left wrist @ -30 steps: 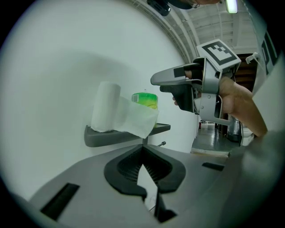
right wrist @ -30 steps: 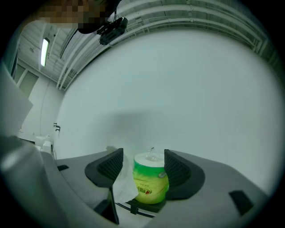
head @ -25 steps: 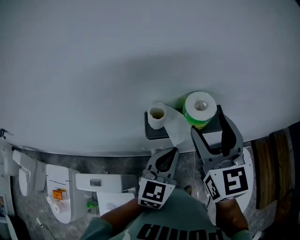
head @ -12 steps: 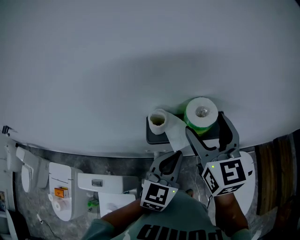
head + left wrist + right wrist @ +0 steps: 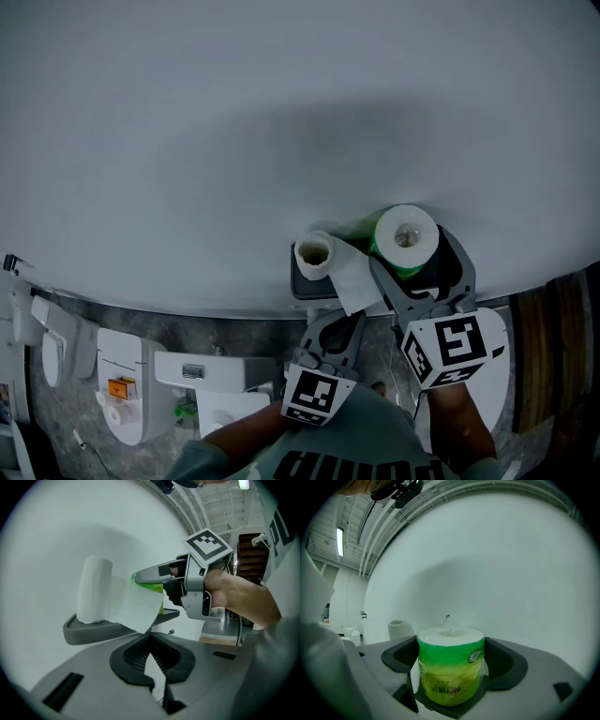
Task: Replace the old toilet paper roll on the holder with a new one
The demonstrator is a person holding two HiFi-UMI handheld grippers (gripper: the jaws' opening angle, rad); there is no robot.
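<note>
A dark grey wall shelf (image 5: 302,281) (image 5: 93,632) carries two upright rolls. The old roll (image 5: 314,252) (image 5: 93,590) (image 5: 399,629) is thin and white, and a loose sheet (image 5: 356,277) (image 5: 136,606) hangs from it over the shelf's front edge. The new roll (image 5: 405,234) (image 5: 450,667), in green wrap, stands at the right. My right gripper (image 5: 410,251) (image 5: 450,660) straddles it; its jaws have just been opening and now stand wide, pads off the wrap. My left gripper (image 5: 349,321) (image 5: 150,637) sits shut just below the shelf. The sheet's corner ends at its tips; whether it is pinched I cannot tell.
A plain pale wall (image 5: 281,112) fills the space behind the shelf. Below, at the left, stand white toilet fixtures (image 5: 202,370) on a grey stone floor. A dark wooden panel (image 5: 534,337) is at the right. The person's torso and arms are along the bottom edge.
The right gripper's jaws have spread wider round the new roll and the gripper has slid a little further along it. The roll stays upright on the shelf. The left gripper has not moved.
</note>
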